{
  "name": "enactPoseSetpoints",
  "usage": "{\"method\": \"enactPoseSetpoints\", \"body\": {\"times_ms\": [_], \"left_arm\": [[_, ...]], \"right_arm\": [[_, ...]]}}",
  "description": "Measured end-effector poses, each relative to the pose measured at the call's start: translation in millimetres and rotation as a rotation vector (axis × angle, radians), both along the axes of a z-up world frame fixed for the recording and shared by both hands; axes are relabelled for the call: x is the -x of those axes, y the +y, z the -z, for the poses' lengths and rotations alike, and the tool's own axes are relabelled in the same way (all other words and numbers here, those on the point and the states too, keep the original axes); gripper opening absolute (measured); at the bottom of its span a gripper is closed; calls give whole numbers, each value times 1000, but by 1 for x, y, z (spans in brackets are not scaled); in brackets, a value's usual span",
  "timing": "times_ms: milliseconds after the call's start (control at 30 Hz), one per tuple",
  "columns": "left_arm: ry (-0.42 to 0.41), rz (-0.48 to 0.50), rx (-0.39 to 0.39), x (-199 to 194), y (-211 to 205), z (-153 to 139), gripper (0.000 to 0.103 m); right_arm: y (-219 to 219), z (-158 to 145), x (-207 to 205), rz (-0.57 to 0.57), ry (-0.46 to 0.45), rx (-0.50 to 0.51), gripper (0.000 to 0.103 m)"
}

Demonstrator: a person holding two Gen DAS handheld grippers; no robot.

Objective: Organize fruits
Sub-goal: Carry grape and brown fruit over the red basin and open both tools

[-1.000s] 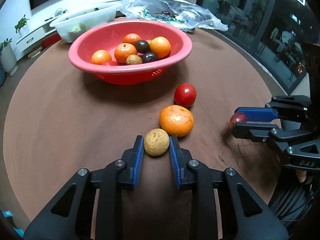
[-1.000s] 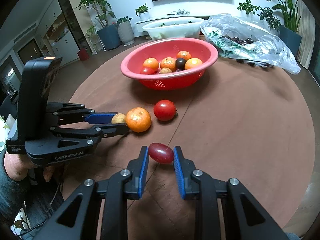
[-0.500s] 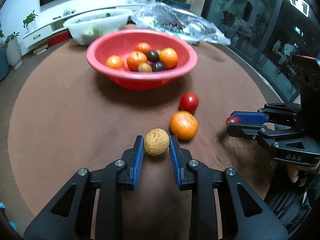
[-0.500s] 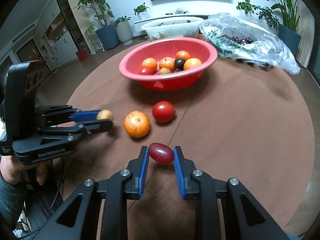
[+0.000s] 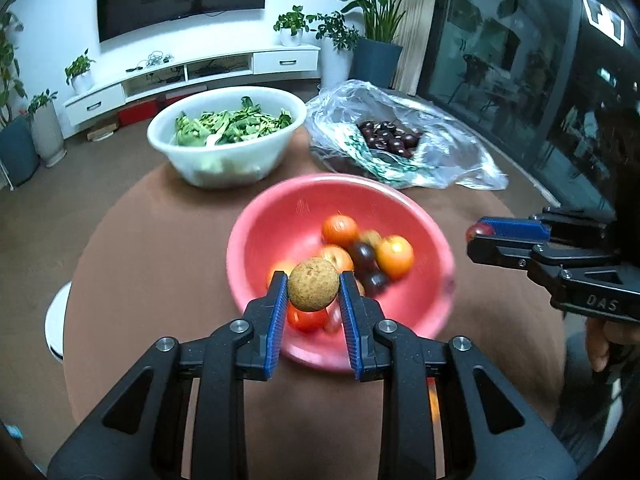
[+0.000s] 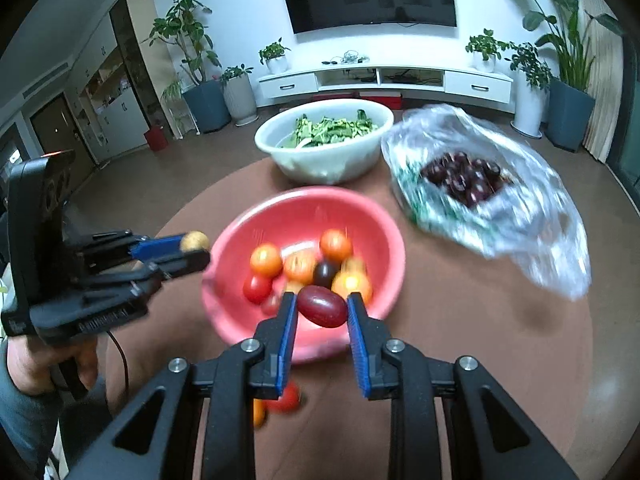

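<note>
My left gripper is shut on a round tan fruit and holds it above the near part of the red bowl. My right gripper is shut on a dark red grape, also raised over the red bowl. The bowl holds several oranges, dark plums and red tomatoes. From the left wrist, the right gripper appears at the right, level with the bowl's rim. From the right wrist, the left gripper shows at the bowl's left rim. A red tomato and an orange lie on the table behind my right fingers.
A white bowl of green leaves stands behind the red bowl. A clear plastic bag of dark cherries lies at the back right. The round brown table ends close to the left; a hand grips the left tool.
Both grippers have risen from the table and moved forward with their fruit, from beside the loose orange and tomato to over the red bowl. Grips unchanged.
</note>
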State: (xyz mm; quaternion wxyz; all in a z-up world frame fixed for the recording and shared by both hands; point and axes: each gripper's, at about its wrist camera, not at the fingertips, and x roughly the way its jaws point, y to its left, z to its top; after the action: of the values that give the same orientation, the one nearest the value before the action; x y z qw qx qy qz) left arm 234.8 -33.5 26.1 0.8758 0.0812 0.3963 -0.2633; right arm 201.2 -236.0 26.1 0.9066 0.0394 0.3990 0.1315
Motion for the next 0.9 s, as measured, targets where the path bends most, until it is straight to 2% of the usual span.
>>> {"method": "enactPoseSetpoints", "body": {"times_ms": [133,233,400,533,633,667,733,900], "left_arm": [[27,14,-36,-24,-16,18,24],[38,32,-44,-27,-24,32,24],[48,48,-84,-34,-37,52,24],[54,37,-88,-36,-37,56,25],[50,26,-101,-36,-37,58,32],[50,17,-105,-35,-35,58,38],[50,2,-99,-36,-31,57,44],[32,-10,-100,-30,-27,51,51]], "right_arm": [[15,9,-29,-28,20,43,28],[24,25,-43,-43,48,80,28],[29,43,-49,-47,76,108,28],[35,48,-51,-56,76,147,29],[40,50,-51,-61,69,171,30],[40,50,-50,-60,69,173,30],[39,49,-50,-60,69,169,29],[36,49,-49,-48,78,171,30]]}}
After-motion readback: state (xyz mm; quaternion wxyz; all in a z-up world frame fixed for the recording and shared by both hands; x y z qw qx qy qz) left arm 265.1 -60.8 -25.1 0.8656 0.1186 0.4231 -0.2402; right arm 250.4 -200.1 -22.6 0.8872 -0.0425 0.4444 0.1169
